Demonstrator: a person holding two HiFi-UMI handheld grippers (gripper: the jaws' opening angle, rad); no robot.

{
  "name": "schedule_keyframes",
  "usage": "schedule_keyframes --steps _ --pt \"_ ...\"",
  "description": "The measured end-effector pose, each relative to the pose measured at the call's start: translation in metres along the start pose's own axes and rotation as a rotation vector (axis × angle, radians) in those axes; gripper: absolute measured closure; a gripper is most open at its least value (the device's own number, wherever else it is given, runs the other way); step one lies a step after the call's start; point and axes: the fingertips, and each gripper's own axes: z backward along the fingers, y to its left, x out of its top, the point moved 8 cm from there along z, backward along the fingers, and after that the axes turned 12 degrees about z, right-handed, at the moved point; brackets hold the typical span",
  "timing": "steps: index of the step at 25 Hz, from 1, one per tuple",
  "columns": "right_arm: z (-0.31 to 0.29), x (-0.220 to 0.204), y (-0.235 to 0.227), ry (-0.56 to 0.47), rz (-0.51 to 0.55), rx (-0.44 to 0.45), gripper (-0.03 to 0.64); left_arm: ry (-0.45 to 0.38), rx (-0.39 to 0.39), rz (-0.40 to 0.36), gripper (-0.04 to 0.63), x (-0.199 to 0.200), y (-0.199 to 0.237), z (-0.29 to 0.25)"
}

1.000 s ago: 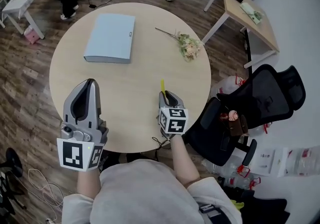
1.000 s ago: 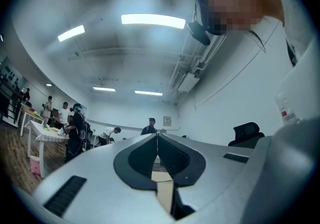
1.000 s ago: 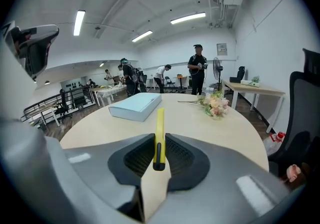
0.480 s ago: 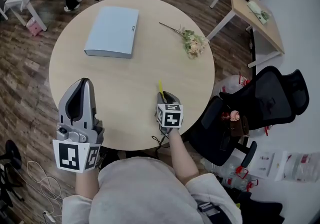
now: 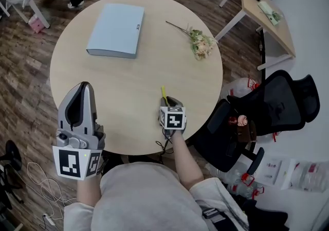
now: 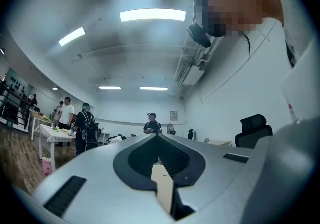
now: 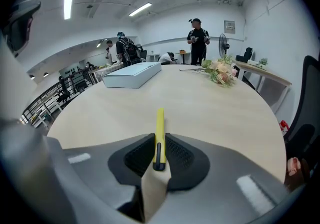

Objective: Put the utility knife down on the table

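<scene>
Jaws of the right gripper [image 7: 159,144] clamped on the rear of a slim yellow plastic utility knife [image 7: 159,125], long axis running straight forward from them, low over the near part of the round pale wooden table [image 5: 128,78]; left gripper [image 5: 84,88] jaws together, empty, farther off.

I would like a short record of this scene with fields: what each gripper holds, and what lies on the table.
right gripper: shut on the yellow utility knife, which points forward over the table
left gripper: shut, holding nothing
table: round, light wood
on table: blue folder far left; flowers far right
knife released: no
</scene>
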Motion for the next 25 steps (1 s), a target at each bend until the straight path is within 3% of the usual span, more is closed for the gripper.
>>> schedule_keyframes --steps 17,25 --pt "-0.013 -0.002 0.005 0.060 0.029 -0.017 0.540 0.008 0.034 -0.005 0.584 -0.003 0.005 0.001" --pt "-0.005 0.003 0.009 0.022 0.021 -0.033 0.522 -0.011 0.011 -0.004 0.584 0.006 0.009 0.005"
